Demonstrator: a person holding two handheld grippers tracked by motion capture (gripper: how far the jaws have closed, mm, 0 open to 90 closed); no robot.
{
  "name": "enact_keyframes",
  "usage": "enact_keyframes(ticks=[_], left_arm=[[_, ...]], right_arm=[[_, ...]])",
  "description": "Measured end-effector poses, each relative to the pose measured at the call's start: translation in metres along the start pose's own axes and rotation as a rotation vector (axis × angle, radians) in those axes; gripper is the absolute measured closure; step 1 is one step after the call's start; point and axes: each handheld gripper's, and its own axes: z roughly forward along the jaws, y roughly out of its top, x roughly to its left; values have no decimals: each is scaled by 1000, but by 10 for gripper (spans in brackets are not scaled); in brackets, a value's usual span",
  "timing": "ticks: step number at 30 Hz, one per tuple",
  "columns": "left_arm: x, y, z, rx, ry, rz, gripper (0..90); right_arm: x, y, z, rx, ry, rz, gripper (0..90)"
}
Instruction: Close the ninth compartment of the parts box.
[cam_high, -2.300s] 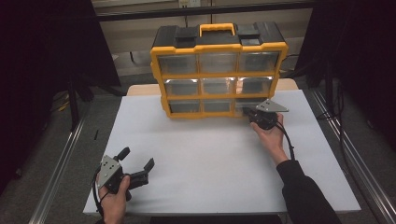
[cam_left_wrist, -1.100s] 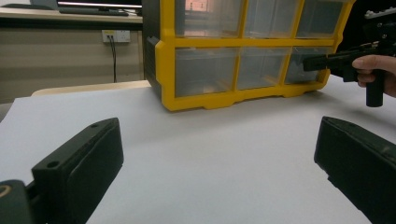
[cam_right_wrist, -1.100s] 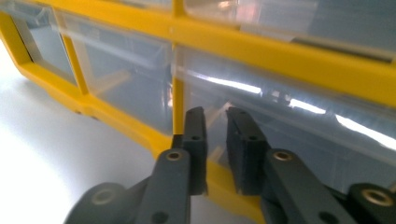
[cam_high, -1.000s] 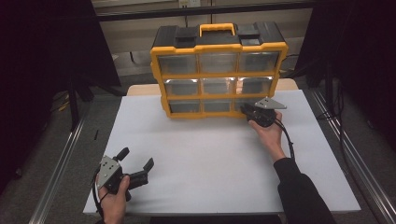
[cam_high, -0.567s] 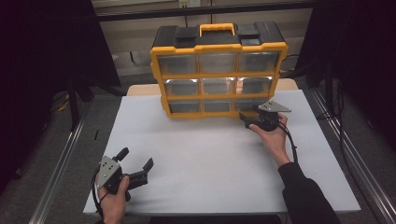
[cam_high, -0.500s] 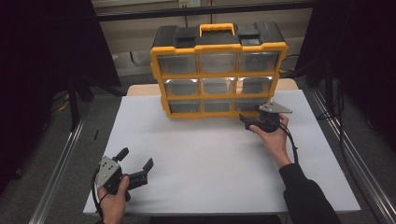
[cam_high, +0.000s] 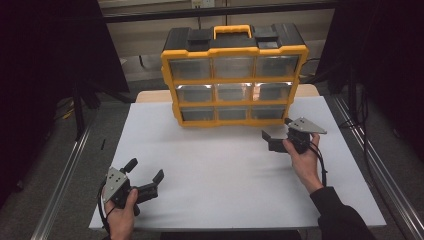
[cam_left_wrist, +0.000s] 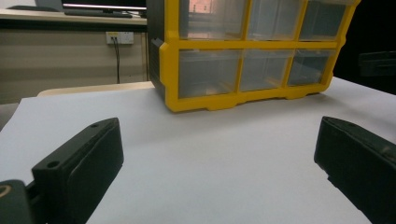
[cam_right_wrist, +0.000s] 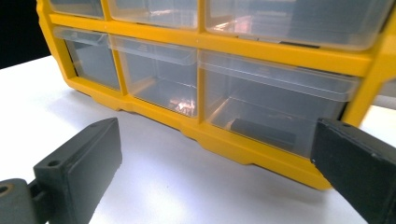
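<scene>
A yellow drawer organizer (cam_high: 234, 75) with a black top and clear drawers stands at the back of the white table (cam_high: 225, 170). My right gripper (cam_high: 274, 134) hovers just in front of its bottom right drawer (cam_high: 267, 112), apart from it. Its jaws have just been opening and stand wide with nothing between them. In the right gripper view that drawer (cam_right_wrist: 275, 112) is closed and holds a dark flat piece (cam_right_wrist: 264, 133). My left gripper (cam_high: 146, 169) rests near the front left of the table, open and empty, facing the organizer (cam_left_wrist: 243, 51).
Metal rails run along both sides of the table on the floor. Behind the organizer is a beige wall with a socket (cam_left_wrist: 115, 37). Bare white table lies between the two grippers.
The right gripper has drawn back from the bottom right drawer towards the person, and its jaws have opened. The left gripper has stayed where it was.
</scene>
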Motion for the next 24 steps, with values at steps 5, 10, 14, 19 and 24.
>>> enact_keyframes(ticks=[5, 10, 14, 19, 24], left_arm=[[0, 0, 0, -3, 7, 0, 15], [1, 0, 0, 1, 23, -10, 15], [0, 0, -1, 1, 29, -6, 15], [0, 0, 0, -3, 39, -19, 15], [0, 0, -1, 6, 39, -19, 14]], right_arm=[[2, -2, -16, -11, -41, -8, 24], [3, -4, -34, -31, -77, -10, 5], [3, -10, -48, -51, -95, -2, 0], [5, -18, -62, -55, -102, 11, 0], [10, -22, -75, -69, -119, 20, 0]])
